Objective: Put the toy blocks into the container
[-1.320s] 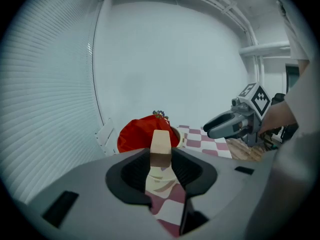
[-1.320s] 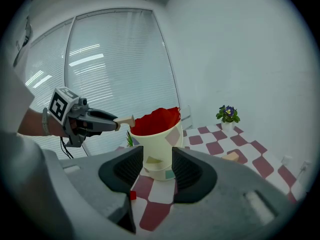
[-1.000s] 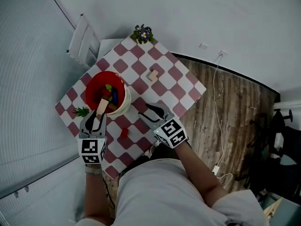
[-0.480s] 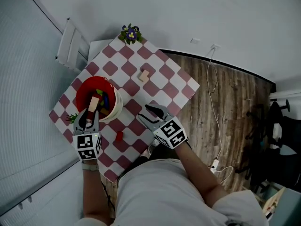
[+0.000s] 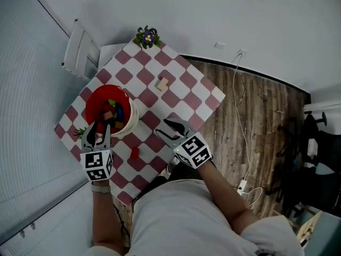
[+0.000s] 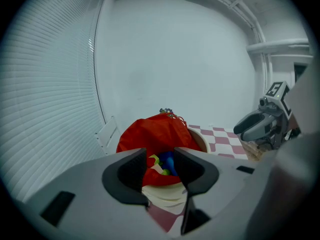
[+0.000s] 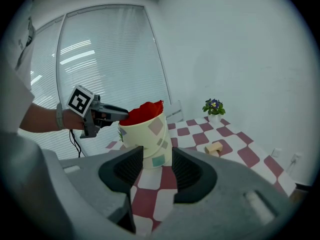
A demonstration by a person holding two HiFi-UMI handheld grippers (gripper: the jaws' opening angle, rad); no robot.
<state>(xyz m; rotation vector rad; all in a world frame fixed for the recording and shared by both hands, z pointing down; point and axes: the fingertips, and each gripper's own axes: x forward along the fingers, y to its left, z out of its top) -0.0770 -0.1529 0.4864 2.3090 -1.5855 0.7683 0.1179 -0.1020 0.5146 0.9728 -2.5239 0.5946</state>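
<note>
The container is a white bucket (image 5: 131,122) with a red liner, at the table's left, with several coloured blocks inside. My left gripper (image 5: 99,130) hovers at its near rim, open and empty; in the left gripper view (image 6: 160,165) the liner (image 6: 150,134) and the blocks show between the jaws. A small red block (image 5: 135,153) lies on the checked table (image 5: 186,97) between the grippers. A beige block (image 5: 162,83) lies farther off. My right gripper (image 5: 167,128) is open above the table's near edge, holding nothing, and in its own view (image 7: 156,166) points at the bucket (image 7: 150,131).
A pot of purple flowers (image 5: 147,37) stands at the table's far corner. A small green plant (image 5: 80,133) sits left of the bucket. A white slatted chair (image 5: 79,49) stands beyond the table's left side. Wood floor with a cable (image 5: 242,105) lies to the right.
The left gripper held a long beige block over the bucket in both earlier frames. Its jaws are now empty, and a beige block lies inside the bucket. The right gripper has stayed put.
</note>
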